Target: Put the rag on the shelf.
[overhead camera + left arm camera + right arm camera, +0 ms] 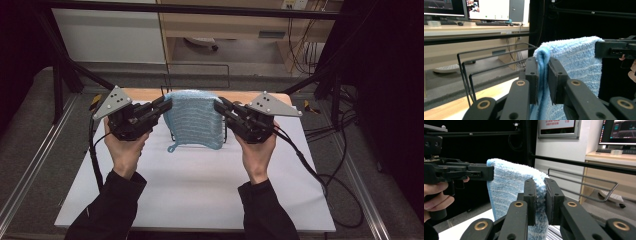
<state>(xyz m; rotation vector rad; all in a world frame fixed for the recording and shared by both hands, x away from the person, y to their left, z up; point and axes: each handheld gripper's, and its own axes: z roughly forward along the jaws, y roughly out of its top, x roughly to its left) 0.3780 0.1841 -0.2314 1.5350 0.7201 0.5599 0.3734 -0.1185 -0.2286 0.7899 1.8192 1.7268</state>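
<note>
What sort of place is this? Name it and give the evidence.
Probably a lab or office workroom: computer monitors on a wooden desk, a black frame over the white table, loose cables behind.

Black wire rack [172, 135] mostly hidden behind the hanging blue towel [194, 120].

One camera looks down from above; two ride close behind the tongs, sharing the blue towel [194, 120].
</note>
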